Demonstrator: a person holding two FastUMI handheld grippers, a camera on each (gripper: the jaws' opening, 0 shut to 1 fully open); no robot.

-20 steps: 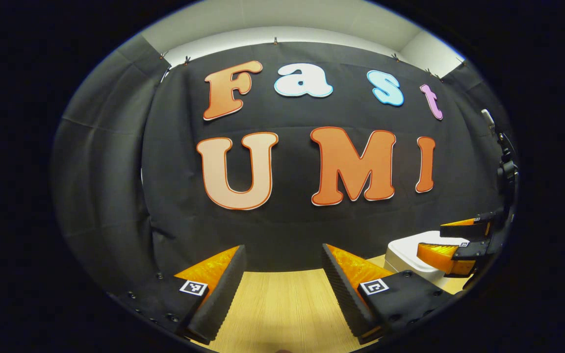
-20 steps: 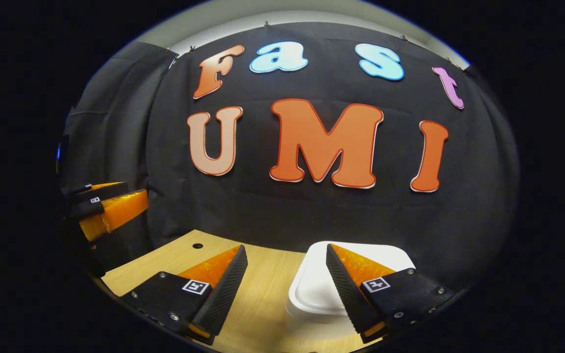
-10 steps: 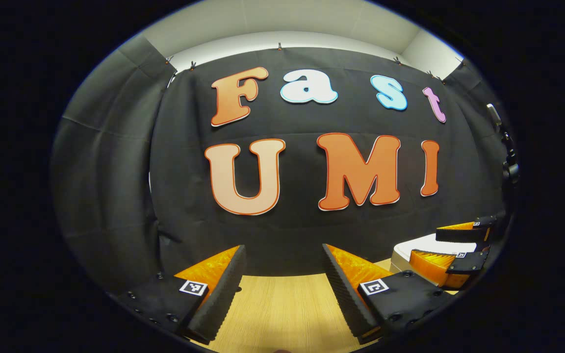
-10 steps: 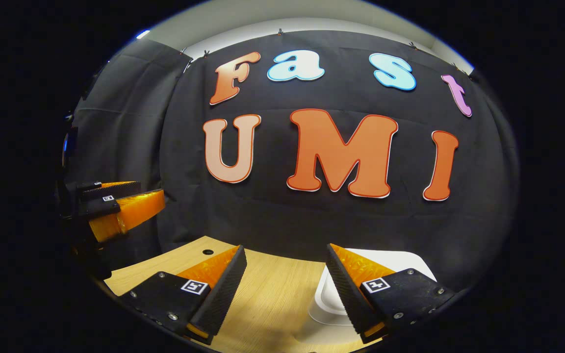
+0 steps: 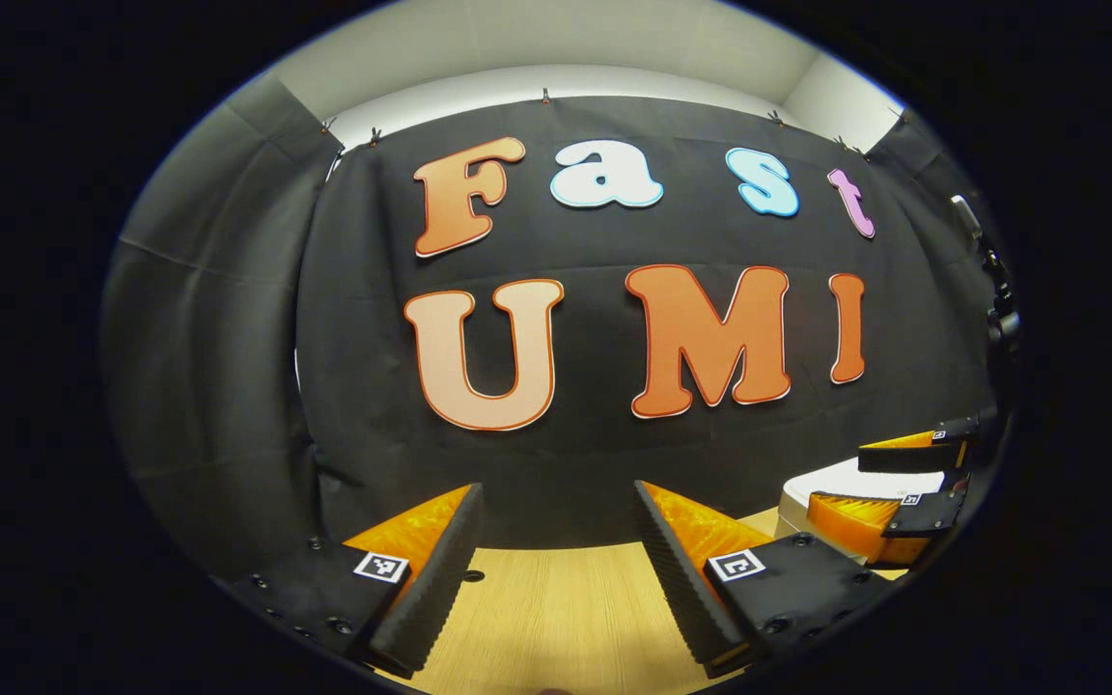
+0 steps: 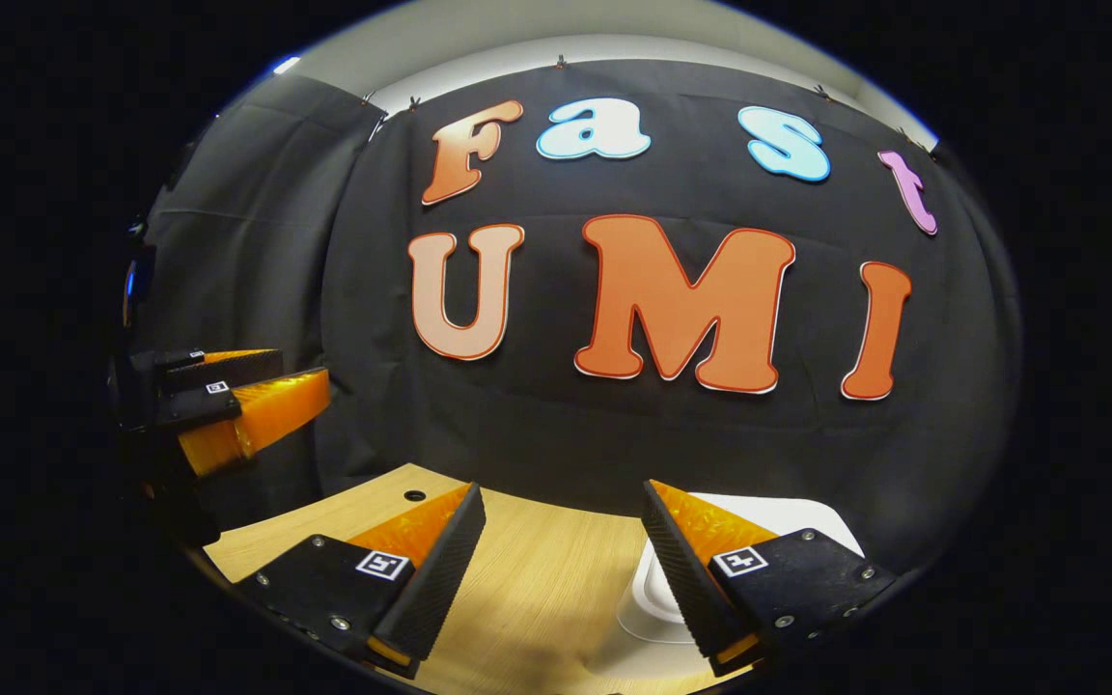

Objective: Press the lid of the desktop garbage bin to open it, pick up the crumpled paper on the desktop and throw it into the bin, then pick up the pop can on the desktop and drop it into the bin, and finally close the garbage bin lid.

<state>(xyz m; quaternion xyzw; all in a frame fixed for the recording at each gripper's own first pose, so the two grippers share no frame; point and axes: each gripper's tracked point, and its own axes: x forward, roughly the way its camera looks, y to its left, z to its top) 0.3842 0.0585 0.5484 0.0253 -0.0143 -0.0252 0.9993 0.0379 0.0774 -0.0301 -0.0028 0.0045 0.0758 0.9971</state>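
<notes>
Since 1 s ago my right tongs (image 6: 556,550) lifted off bin lid (image 6: 788,512) at 4 o'clock — both tongs gaping, empty; left tongs (image 5: 556,550) idle. Risk: lid unlatched if press too light.

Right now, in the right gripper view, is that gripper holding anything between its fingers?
No. The right gripper is open, with only bare wooden desktop between its fingers and the white bin beyond.

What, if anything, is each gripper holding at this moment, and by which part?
Nothing is held. The left gripper and the right gripper both have their jaws spread apart with only bare table between them; the white bin is untouched.
</notes>
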